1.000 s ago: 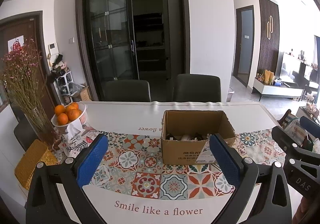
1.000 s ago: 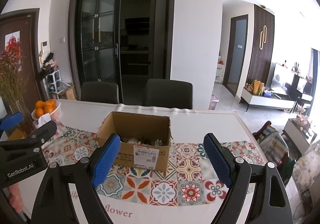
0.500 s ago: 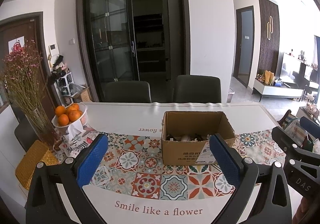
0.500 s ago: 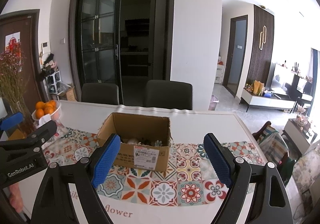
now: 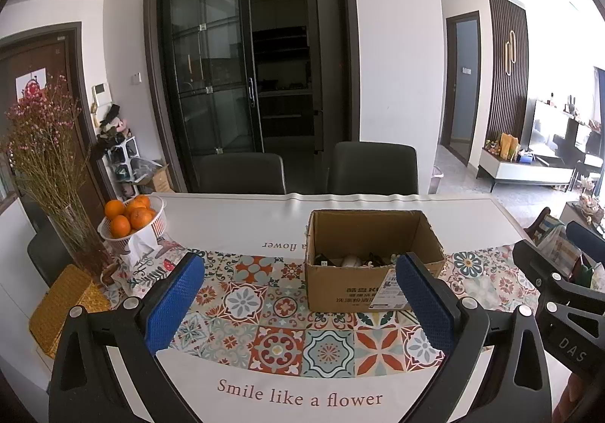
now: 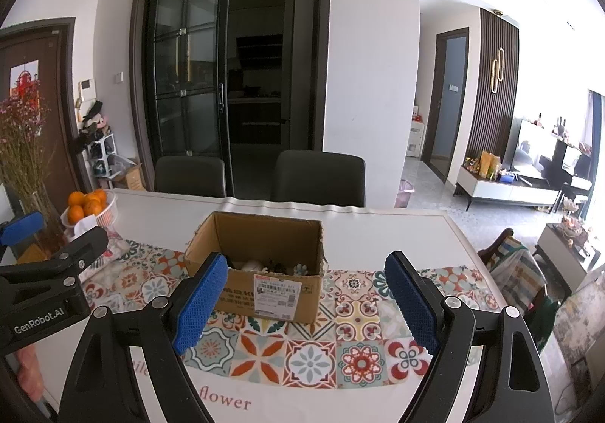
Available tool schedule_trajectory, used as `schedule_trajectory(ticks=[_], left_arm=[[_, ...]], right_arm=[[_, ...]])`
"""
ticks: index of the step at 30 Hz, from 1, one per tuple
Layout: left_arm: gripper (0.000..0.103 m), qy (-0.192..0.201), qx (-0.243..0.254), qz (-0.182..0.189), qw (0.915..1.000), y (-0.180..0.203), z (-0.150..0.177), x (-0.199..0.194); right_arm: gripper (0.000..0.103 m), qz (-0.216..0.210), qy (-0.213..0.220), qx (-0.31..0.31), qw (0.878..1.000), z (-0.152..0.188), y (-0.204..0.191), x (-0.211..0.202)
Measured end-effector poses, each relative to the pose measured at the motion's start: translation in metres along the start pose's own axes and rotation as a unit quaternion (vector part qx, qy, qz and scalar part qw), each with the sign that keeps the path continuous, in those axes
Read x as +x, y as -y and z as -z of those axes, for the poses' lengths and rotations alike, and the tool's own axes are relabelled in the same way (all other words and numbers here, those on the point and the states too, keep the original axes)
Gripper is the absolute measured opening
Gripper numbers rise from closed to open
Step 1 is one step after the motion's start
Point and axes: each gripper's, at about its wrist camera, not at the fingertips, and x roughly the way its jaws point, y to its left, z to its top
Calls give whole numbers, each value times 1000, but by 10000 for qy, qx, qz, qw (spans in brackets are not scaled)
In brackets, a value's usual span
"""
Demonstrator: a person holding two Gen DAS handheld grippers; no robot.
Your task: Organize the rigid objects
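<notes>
Nothing moved since the earlier frames; both grippers hang as before. At far left, dried flowers (image 5: 41, 143) and a basket of oranges (image 5: 130, 219) on the table (image 5: 234, 219). Left gripper (image 5: 300, 300) spread wide, empty, above the patterned runner (image 5: 280, 343). Right of centre, open cardboard box (image 5: 372, 290) with small items inside. Right gripper (image 6: 306, 302) likewise wide, empty, short of the box.

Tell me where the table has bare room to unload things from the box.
Free: the tiled runner between the cardboard box and the orange basket, and the white strip behind the box. Crowded: the corner around the vase and wicker box.
</notes>
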Motion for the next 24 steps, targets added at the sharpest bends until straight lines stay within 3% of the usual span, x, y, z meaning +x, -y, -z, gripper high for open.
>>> schedule_trajectory(ticks=[24], left_arm=[[103, -6, -4, 18, 10000, 1, 2, 1]], right_arm=[[85, -13, -12, 6, 10000, 1, -2, 1]])
